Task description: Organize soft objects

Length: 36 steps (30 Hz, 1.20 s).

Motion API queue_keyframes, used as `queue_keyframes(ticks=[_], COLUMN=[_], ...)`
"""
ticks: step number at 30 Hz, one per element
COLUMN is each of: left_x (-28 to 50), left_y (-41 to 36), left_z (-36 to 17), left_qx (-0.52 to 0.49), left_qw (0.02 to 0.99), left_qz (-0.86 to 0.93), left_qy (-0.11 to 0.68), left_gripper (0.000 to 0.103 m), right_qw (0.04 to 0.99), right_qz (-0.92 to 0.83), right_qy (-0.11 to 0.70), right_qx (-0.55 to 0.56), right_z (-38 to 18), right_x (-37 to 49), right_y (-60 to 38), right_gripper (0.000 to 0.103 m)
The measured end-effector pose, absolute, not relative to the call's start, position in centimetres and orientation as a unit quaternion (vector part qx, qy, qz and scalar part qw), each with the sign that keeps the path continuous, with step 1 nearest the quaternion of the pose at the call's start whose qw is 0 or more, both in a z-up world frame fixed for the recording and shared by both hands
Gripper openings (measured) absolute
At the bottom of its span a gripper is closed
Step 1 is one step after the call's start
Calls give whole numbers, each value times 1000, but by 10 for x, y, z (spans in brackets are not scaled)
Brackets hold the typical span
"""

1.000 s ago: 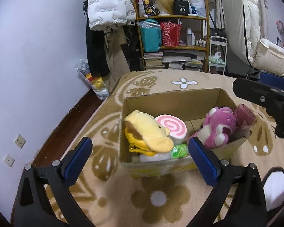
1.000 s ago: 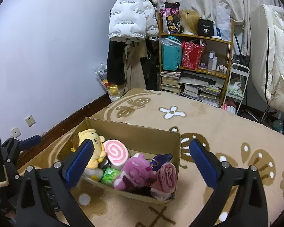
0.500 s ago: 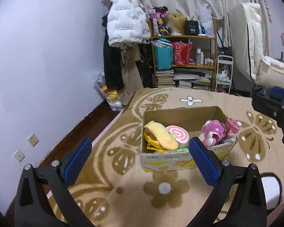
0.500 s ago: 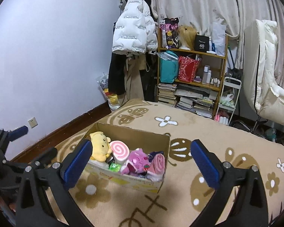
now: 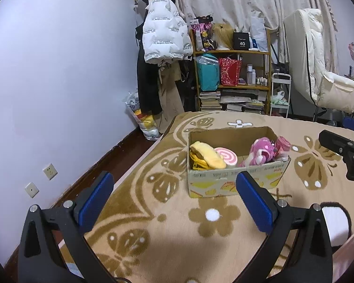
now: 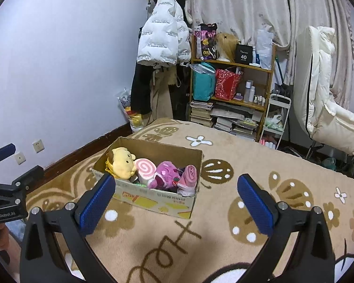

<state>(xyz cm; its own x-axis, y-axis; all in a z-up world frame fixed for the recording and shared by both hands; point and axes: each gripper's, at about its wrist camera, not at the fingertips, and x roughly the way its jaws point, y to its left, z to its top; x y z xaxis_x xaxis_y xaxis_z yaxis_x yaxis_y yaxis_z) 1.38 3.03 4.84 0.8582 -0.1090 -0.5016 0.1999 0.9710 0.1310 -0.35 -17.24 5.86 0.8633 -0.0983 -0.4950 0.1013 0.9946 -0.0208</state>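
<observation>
Overall, the largest item in view was the patterned beige rug (image 6: 224, 155), which covered the floor in front of a cluttered shelf unit (image 6: 233, 89). A cardboard box (image 6: 153, 200) stood on the rug, well apart from both tools.

Box contents, left to right in the right wrist view:
- yellow plush dog (image 6: 121, 162), at the left end;
- pink swirl roll cushion (image 6: 145, 168), just beside the dog;
- magenta plush bear (image 6: 164, 175), touching the cushion;
- rolled pink cloth (image 6: 190, 176), at the right end.

All four soft objects lay inside the box; none was visible on the rug around it.

Gripper condition: the left gripper (image 5: 177, 195) had its jaws spread wide with nothing between them. The right gripper (image 6: 177, 200) was likewise spread wide and empty.

Key relation: the box lay ahead of and below both grippers, with its long axis running roughly left to right across each view. From the left gripper it sat slightly right of centre; from the right gripper, slightly left of centre. Neither hand appeared clearly nearer. Judged from this layout, the sorting was essentially complete.
</observation>
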Motion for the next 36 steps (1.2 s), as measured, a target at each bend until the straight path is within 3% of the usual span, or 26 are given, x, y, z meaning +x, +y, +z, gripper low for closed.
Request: queue_keyframes(ticks=[17, 36], left_x=[21, 22], left_y=[21, 12], left_z=[5, -4], left_qx=[88, 93], left_qw=[951, 947], left_qz=[-115, -127], left_qy=[272, 281], left_gripper=[102, 102], right_qw=[961, 959], right_qz=[-67, -81], right_qy=[268, 271], right_qx=[6, 13], right_z=[3, -1], right_x=[-9, -1], right_y=[-184, -193], right_gripper=[103, 103])
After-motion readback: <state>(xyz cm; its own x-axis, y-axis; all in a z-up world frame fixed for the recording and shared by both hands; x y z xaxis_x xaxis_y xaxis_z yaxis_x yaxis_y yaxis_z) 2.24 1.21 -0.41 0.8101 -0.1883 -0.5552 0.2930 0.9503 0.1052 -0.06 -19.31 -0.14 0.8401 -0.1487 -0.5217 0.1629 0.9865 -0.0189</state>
